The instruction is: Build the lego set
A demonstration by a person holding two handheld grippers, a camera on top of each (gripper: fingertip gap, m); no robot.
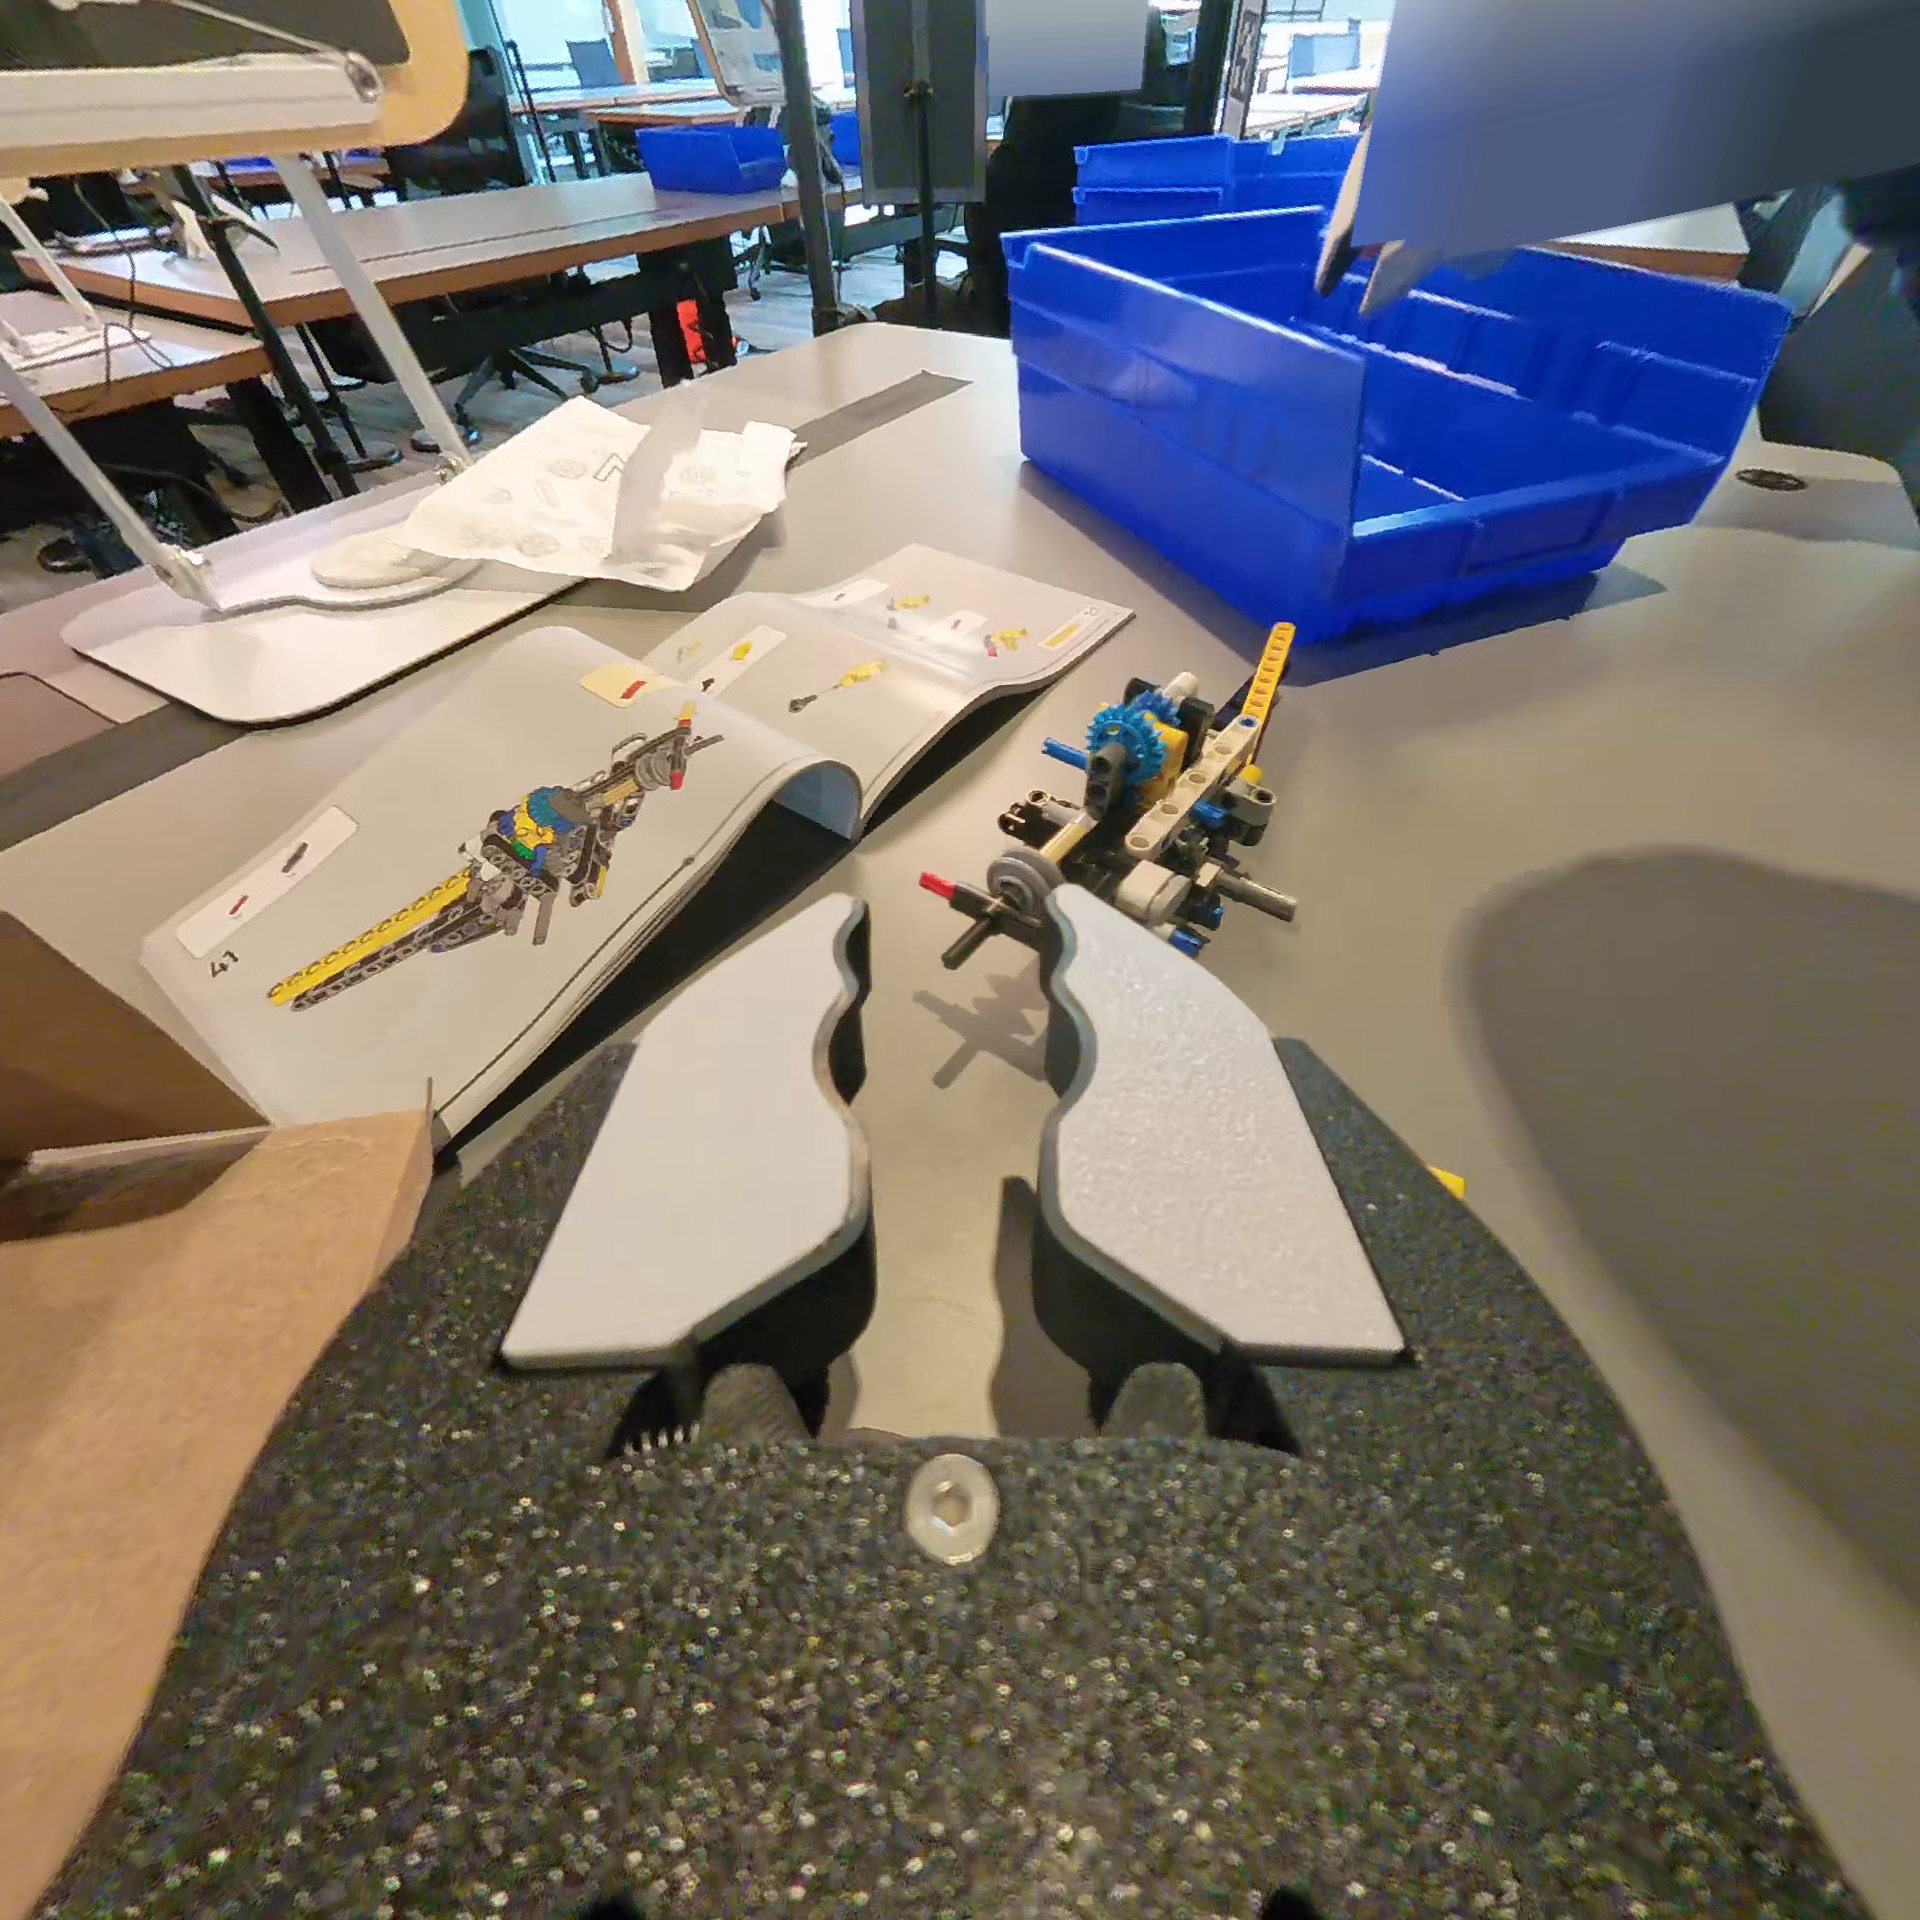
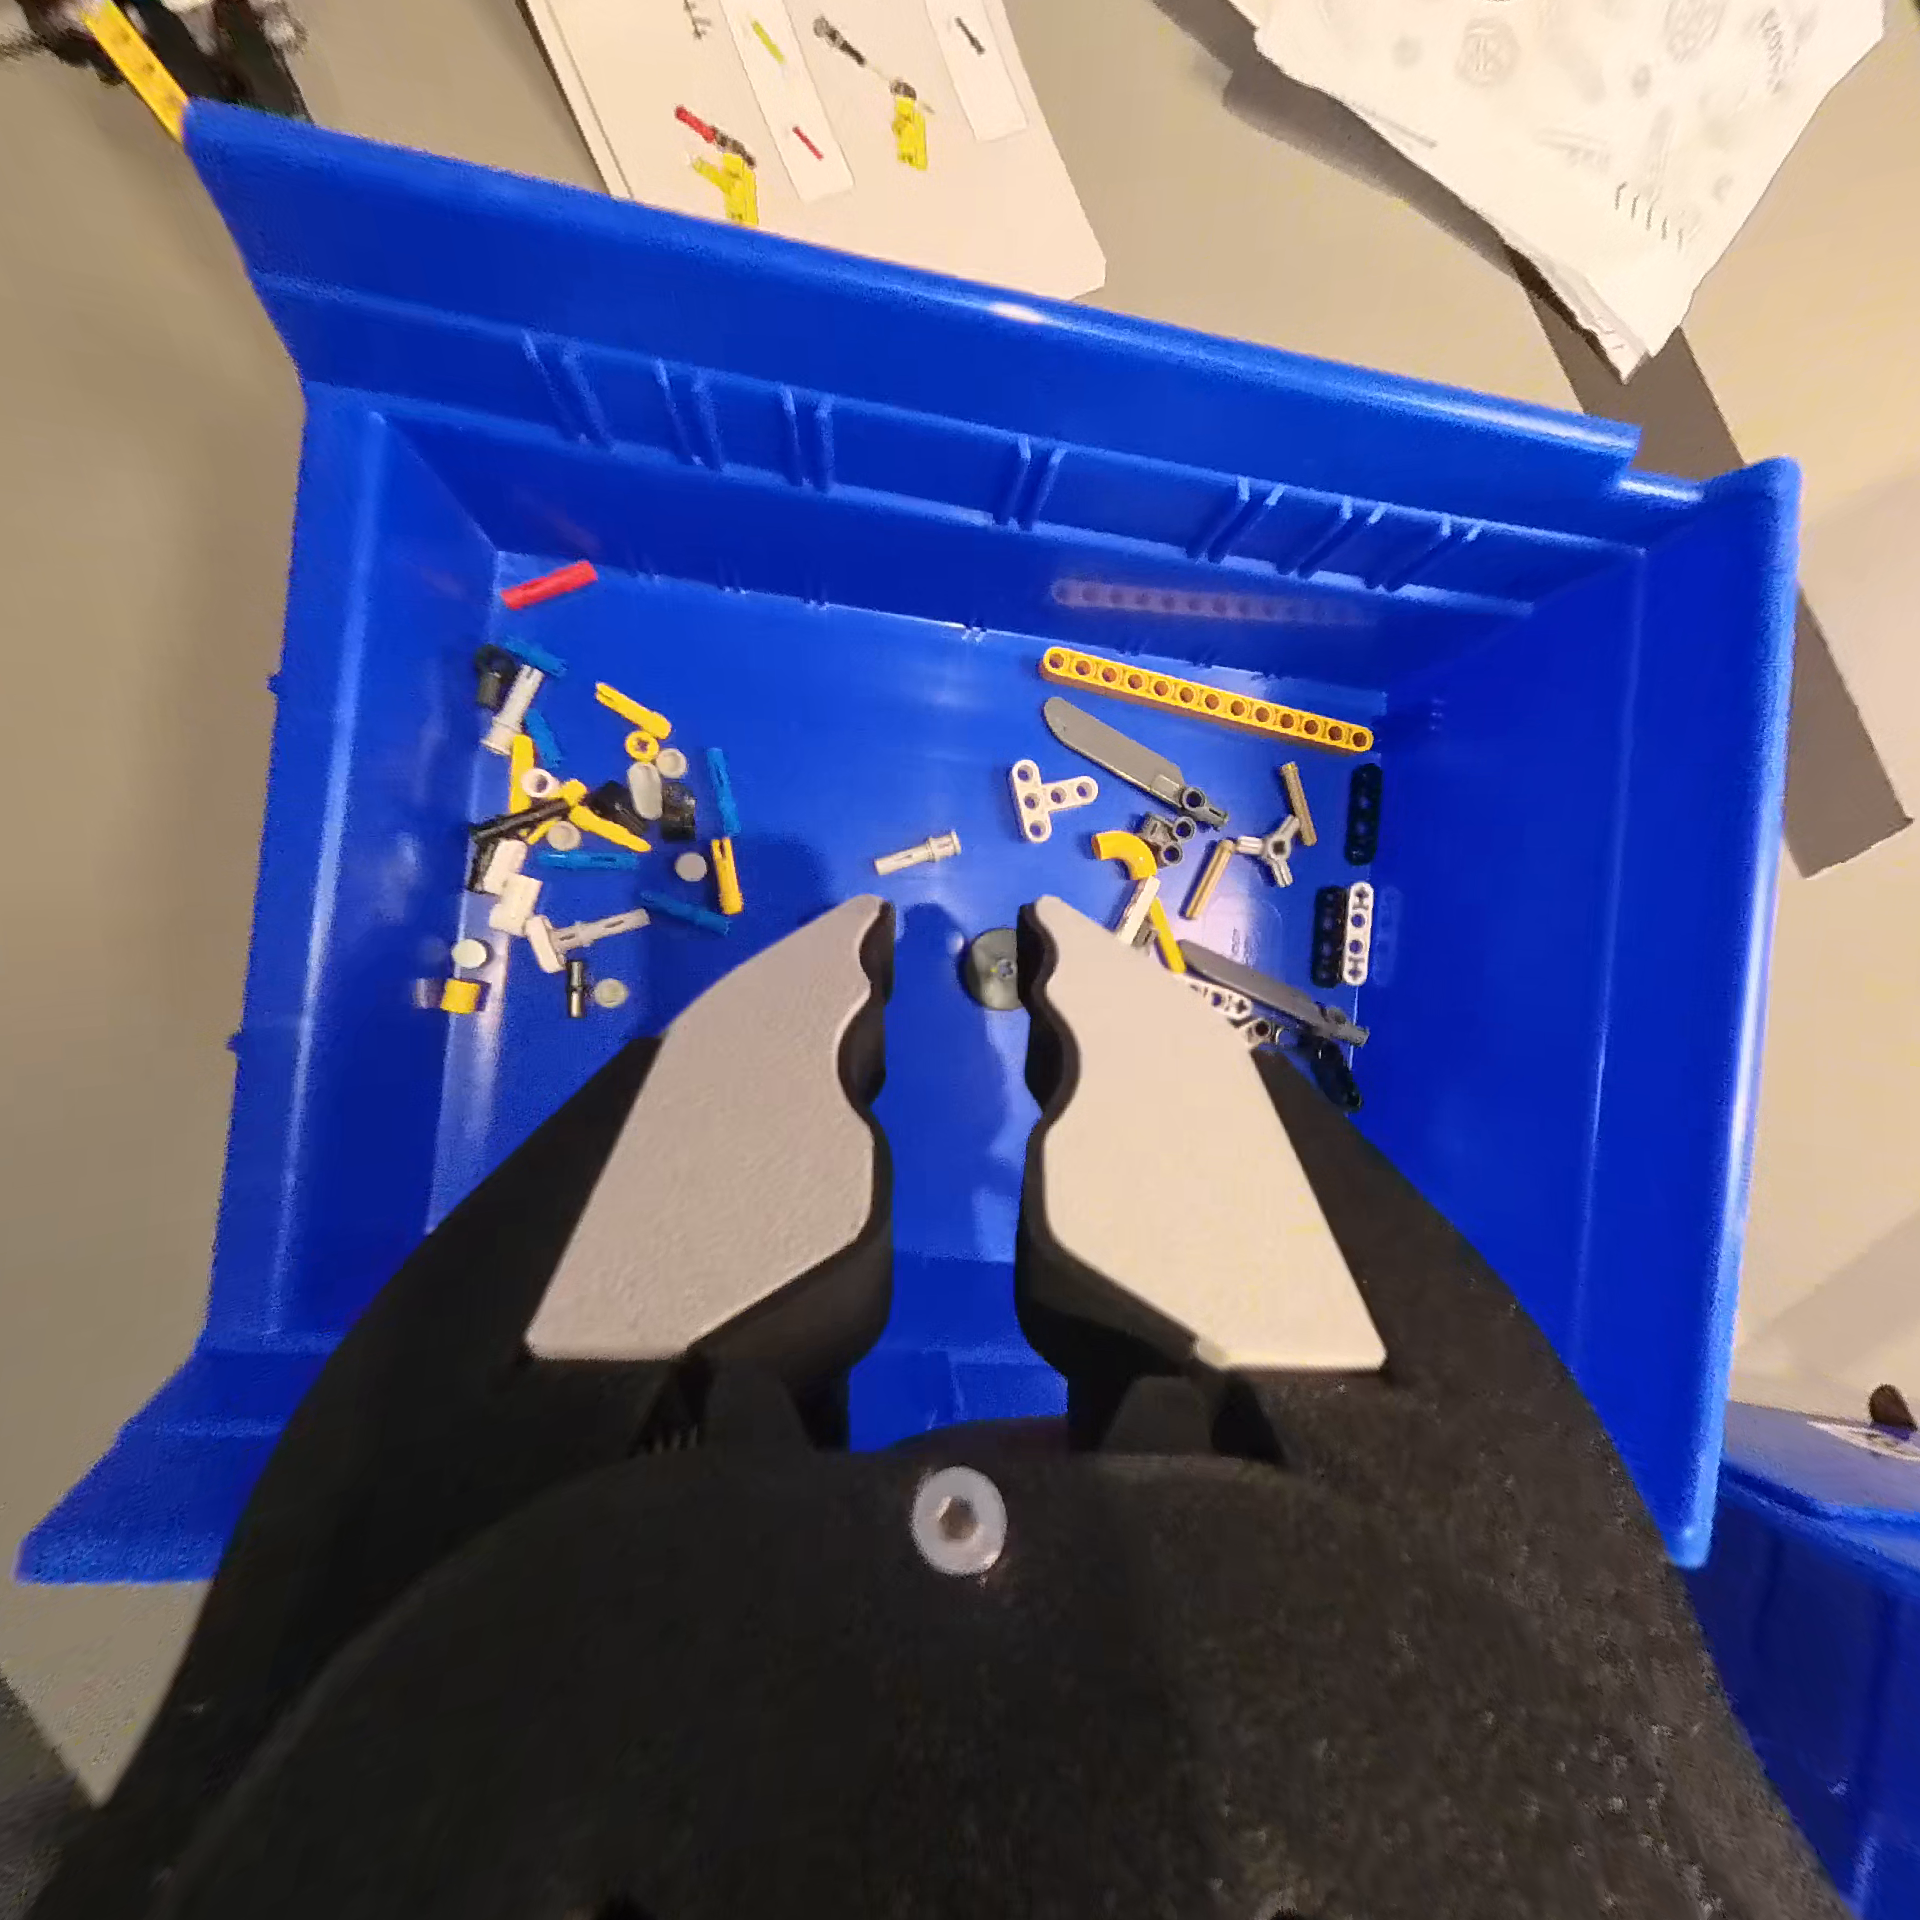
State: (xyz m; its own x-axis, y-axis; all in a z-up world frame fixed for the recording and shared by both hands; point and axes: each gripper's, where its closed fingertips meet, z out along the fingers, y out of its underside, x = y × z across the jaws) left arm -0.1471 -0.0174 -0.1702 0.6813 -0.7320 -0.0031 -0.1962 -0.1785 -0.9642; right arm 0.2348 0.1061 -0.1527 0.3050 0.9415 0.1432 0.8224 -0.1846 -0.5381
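Observation:
A partly built lego model (image 1: 1153,800) of yellow, grey, black and blue parts lies on the grey table (image 1: 1403,779), just beyond my left gripper (image 1: 956,914), which is open and empty. The open instruction booklet (image 1: 582,821) lies to its left. My right gripper (image 2: 956,914) is open and empty above the blue bin (image 2: 1039,540), which holds several loose lego pieces. A dark grey round piece (image 2: 992,968) lies on the bin floor between its fingertips. A long yellow beam (image 2: 1205,698) and a small light grey pin (image 2: 916,854) lie farther in.
The blue bin (image 1: 1351,436) stands at the back right of the table, with the right gripper (image 1: 1382,260) above it. A white paper bag (image 1: 613,499) and a lamp base (image 1: 270,634) lie at the back left. A cardboard box (image 1: 156,1299) stands at the near left. My right fingertips sit around 40 centimeters from my left ones.

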